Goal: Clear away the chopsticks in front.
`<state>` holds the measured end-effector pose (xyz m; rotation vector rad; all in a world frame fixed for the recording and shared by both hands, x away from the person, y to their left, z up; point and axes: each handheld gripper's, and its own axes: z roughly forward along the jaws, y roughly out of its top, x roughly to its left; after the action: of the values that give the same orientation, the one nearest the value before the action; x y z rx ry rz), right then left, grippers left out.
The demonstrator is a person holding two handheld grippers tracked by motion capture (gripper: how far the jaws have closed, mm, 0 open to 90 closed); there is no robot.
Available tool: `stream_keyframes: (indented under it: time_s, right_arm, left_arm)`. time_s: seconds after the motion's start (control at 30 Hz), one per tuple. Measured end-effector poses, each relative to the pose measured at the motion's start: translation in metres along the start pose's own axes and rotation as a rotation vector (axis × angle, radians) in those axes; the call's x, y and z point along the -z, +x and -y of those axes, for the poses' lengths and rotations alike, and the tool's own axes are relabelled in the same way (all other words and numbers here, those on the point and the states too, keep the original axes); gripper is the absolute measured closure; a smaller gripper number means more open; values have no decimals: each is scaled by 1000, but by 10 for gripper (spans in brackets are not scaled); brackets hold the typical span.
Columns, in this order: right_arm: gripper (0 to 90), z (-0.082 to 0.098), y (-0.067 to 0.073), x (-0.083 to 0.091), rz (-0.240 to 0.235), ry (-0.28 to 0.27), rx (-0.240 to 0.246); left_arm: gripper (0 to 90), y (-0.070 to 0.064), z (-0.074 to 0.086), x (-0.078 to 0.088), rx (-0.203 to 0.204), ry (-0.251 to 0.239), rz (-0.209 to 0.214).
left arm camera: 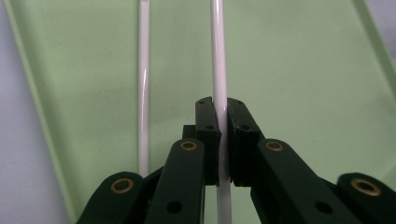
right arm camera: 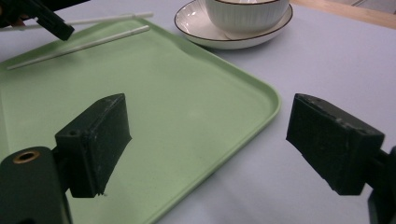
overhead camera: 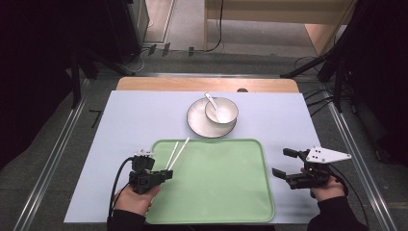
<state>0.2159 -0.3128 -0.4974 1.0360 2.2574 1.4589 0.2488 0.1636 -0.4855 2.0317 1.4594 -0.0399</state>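
The left tool point(left arm camera: 220, 116) pinches one white chopstick point(left arm camera: 218, 56) low over the green tray point(overhead camera: 231, 192), its twin point(left arm camera: 144, 84) lying alongside, seemingly to set it down, while the right tool point(overhead camera: 287, 164) waits spread over the tabletop point(overhead camera: 134, 110) beside the tray.

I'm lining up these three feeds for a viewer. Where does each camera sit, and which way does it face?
High view: above the person's side, facing forward and down on the tray, bowl and both hands' claws, left claw, right claw.
Left gripper view: on the left claw, facing along its jaws, shut on a chopstick.
Right gripper view: on the right claw, facing across the tray through open jaws.
Both gripper views share the tray and chopsticks.
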Motion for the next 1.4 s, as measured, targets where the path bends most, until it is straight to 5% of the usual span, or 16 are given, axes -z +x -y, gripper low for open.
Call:
stream_keyframes:
  time_s: [0.23,0.5,0.9,1.13,1.4]
  right_arm:
    - [138,0,0,0,-2,-5,-2]
    - [138,0,0,1,-4,-6,0]
    - [138,0,0,1,-4,-4,2]
    - [138,0,0,1,-4,-5,2]
    - [138,0,0,1,-7,-4,2]
  left_arm:
    - [851,7,1,-17,18,44,-40]
    - [848,13,6,-11,32,44,-89]
    - [797,8,7,-12,-30,44,-112]
    - [799,14,5,-10,5,48,-86]
    - [733,20,1,-6,-5,54,-22]
